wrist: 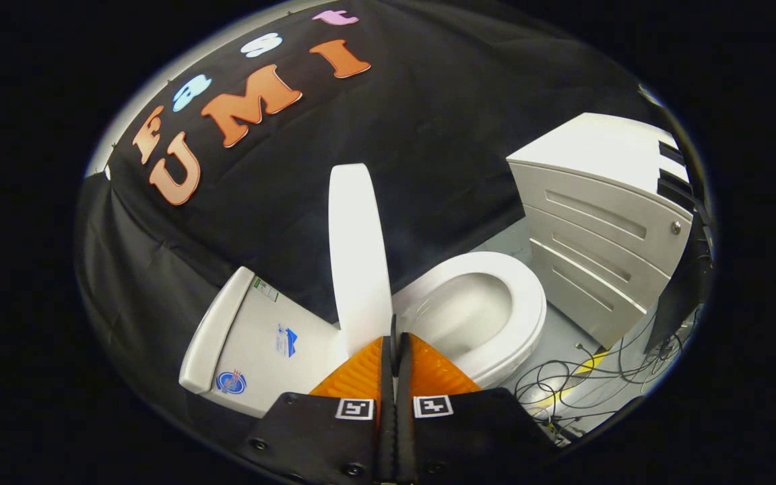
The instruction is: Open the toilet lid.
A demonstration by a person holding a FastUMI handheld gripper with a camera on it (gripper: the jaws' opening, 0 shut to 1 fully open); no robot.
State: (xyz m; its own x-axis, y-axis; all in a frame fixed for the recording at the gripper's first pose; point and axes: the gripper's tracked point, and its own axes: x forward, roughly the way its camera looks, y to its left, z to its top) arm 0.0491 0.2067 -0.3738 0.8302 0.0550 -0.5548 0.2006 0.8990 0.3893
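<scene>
The white toilet lid (358, 249) stands raised, seen almost edge-on, between the tank (253, 343) and the open seat and bowl (526, 303). My gripper (395, 333) is at the lid's near edge. Its fingers are pressed together with barely a slit between them, and their tips touch the lid's rim on the bowl side. I cannot tell whether any of the rim is pinched between them. The seat lies flat on the bowl and the inside of the bowl is in plain sight just beyond the fingers.
A grey drawer cabinet (597, 242) stands close beside the bowl. Loose cables (576, 380) and a yellow strip lie on the grey floor near its base. The black cloth wall hangs behind the toilet.
</scene>
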